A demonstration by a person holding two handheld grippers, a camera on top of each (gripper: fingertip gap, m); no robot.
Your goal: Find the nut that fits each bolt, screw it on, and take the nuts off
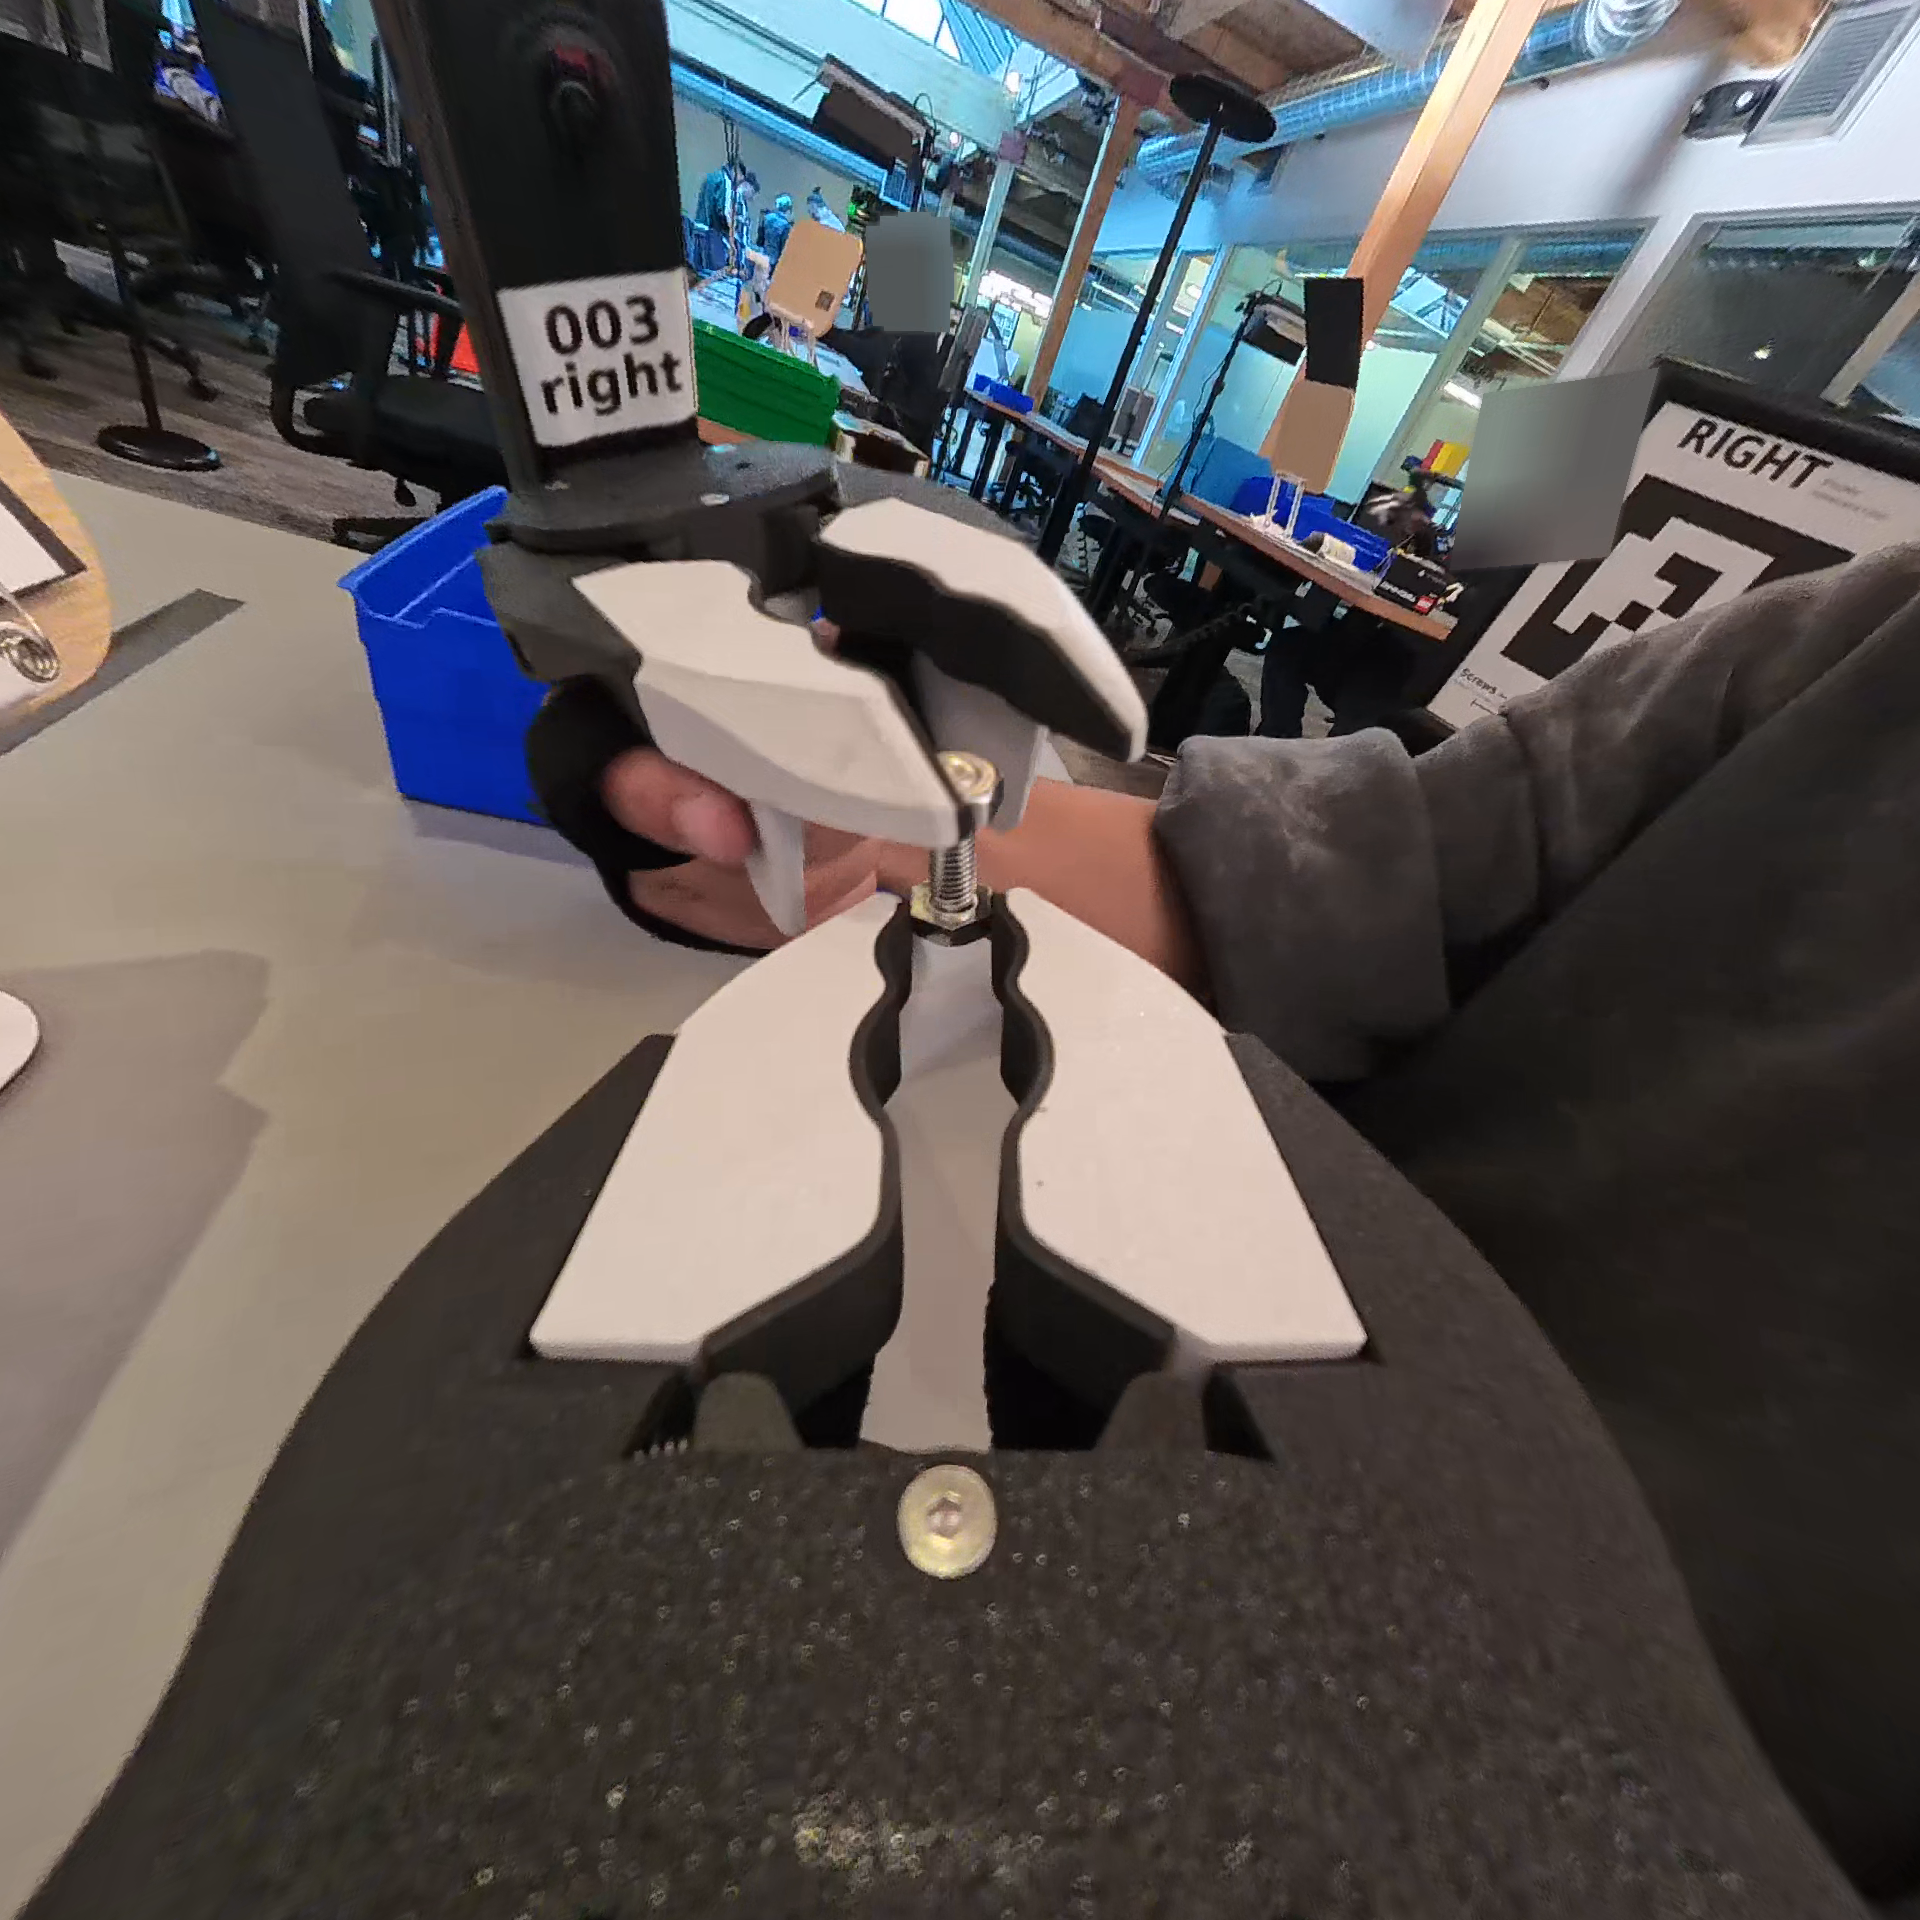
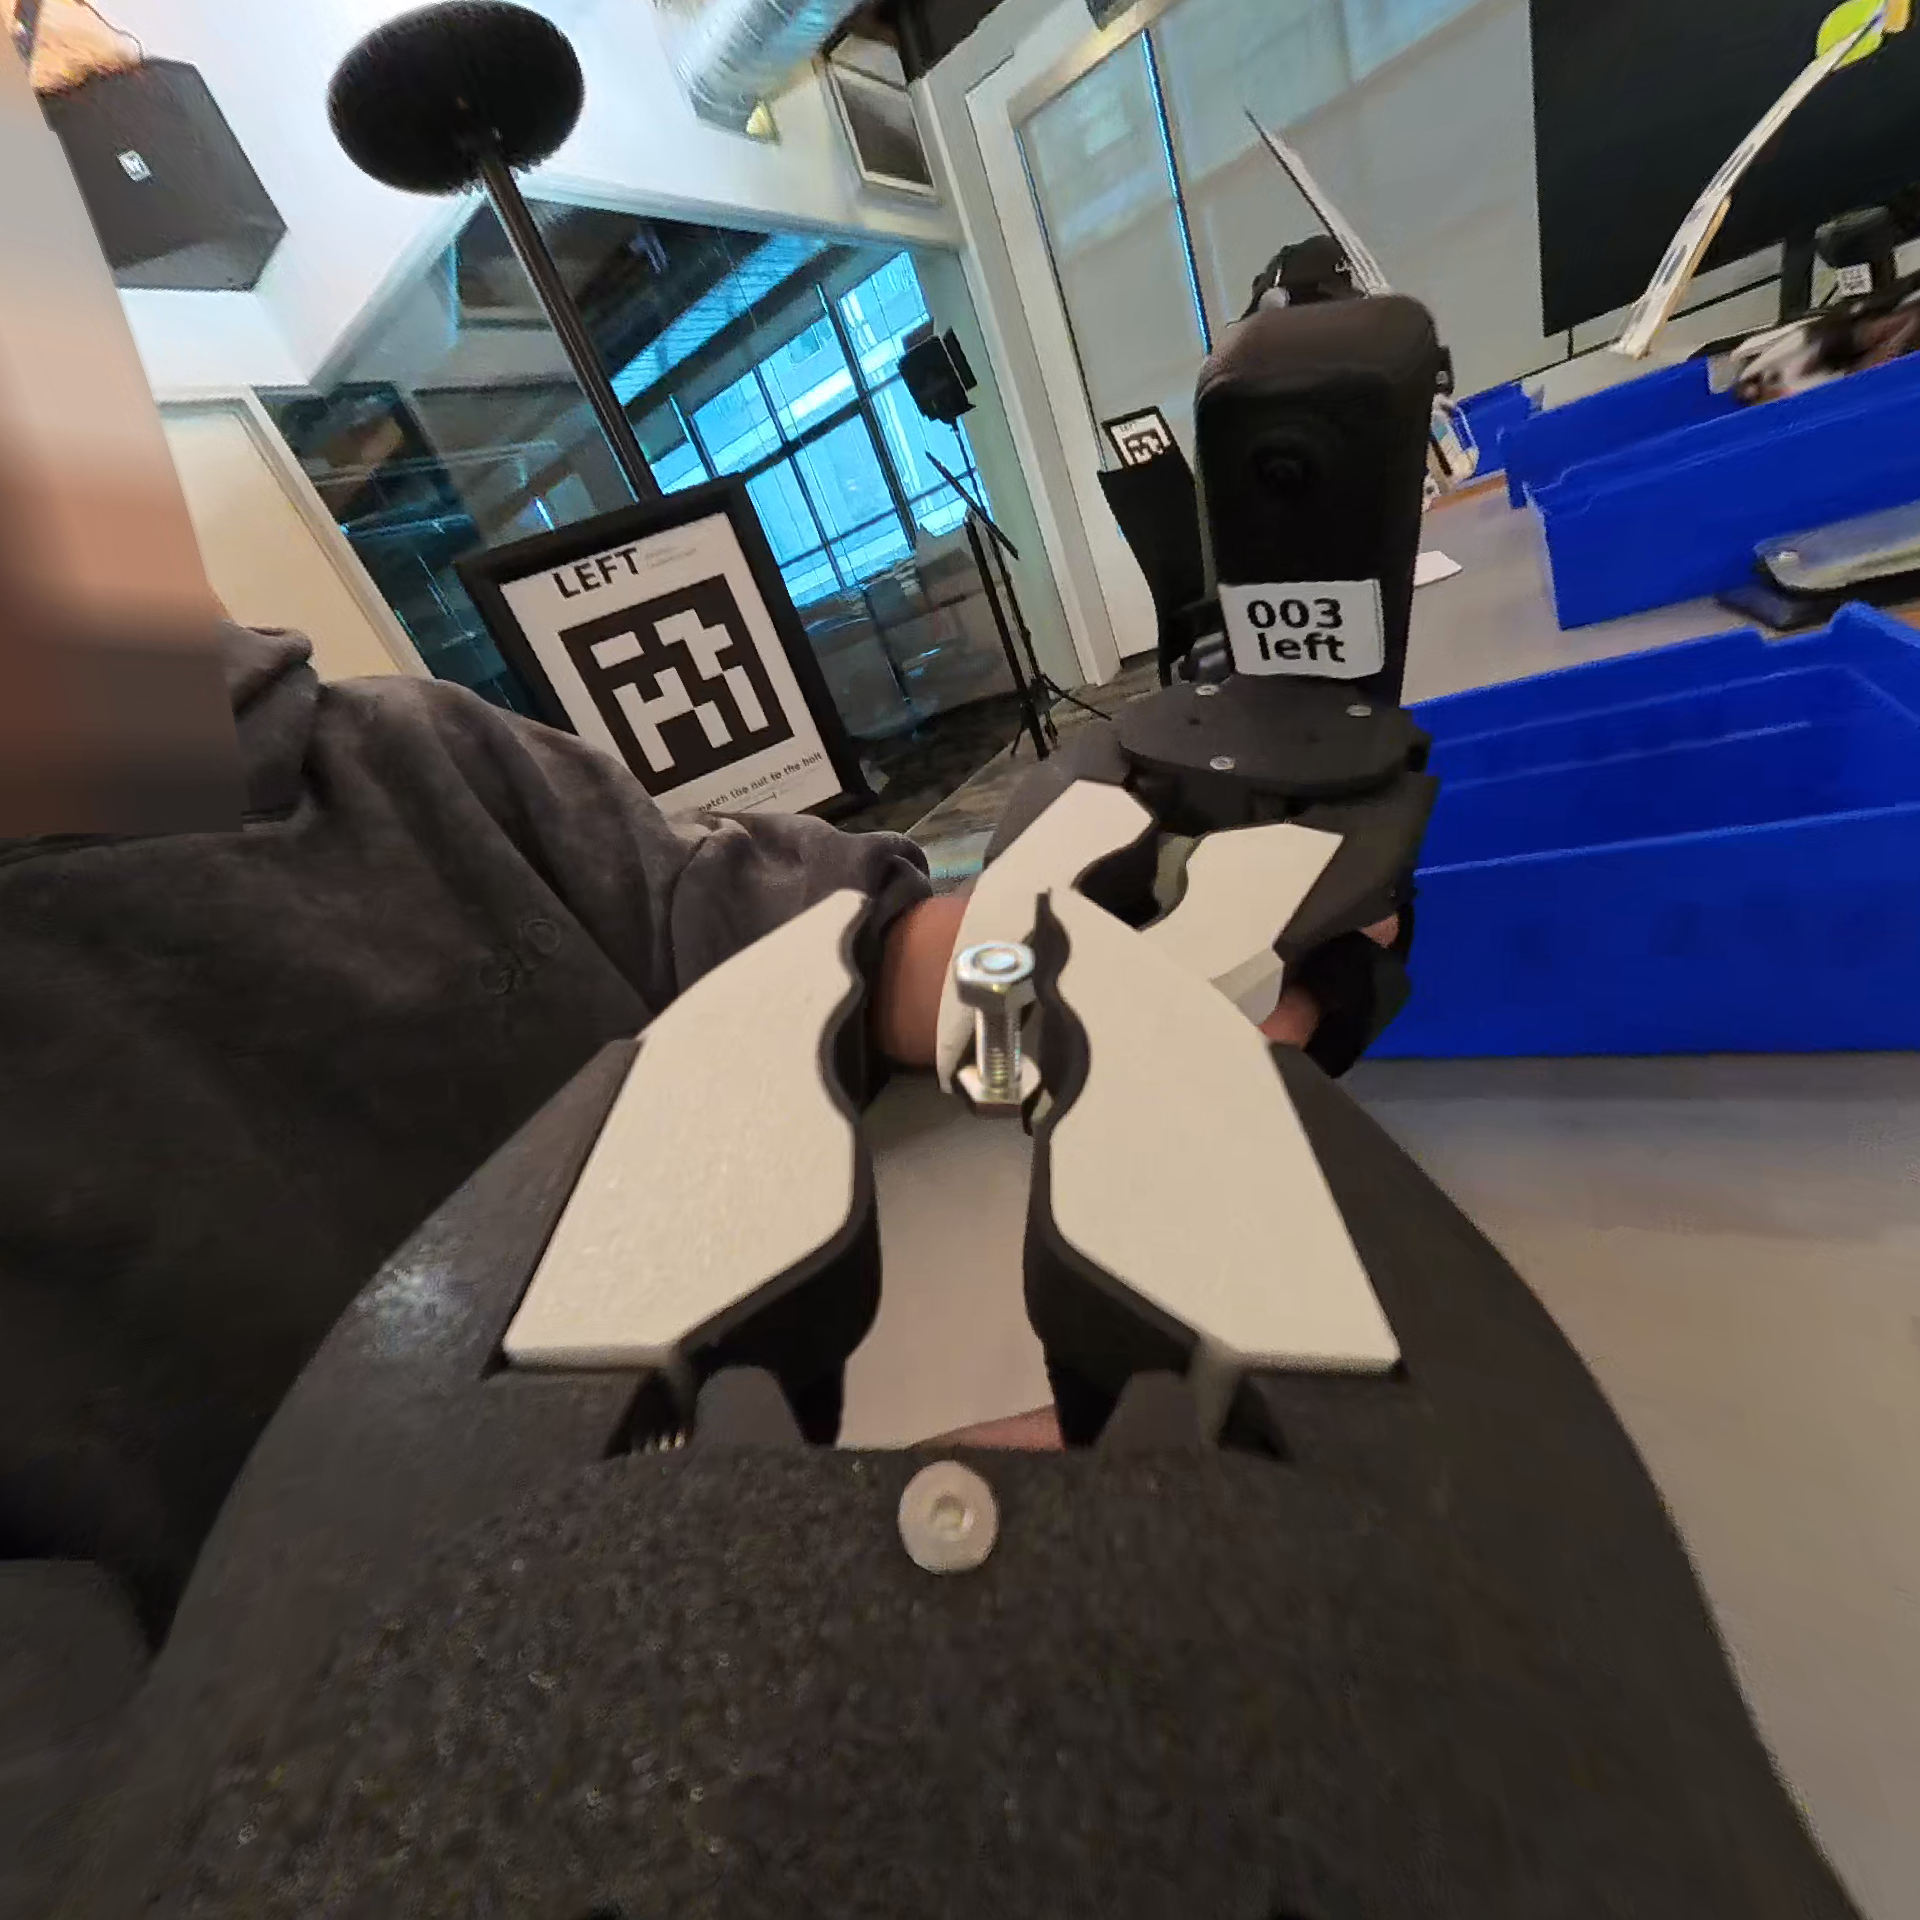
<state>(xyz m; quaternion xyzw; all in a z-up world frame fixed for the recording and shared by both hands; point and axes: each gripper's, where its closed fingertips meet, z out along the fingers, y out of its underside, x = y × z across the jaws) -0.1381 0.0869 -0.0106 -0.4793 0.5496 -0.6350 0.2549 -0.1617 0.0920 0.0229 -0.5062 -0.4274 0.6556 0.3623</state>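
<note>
The left tool pinches the nut; the right tool clamps the bolt head. A blue bin sits behind, contents hidden.

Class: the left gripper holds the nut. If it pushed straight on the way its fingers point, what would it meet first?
Probably the person's right hand and wrist, just beyond the nut held by the left gripper; depth is uncertain.
</note>
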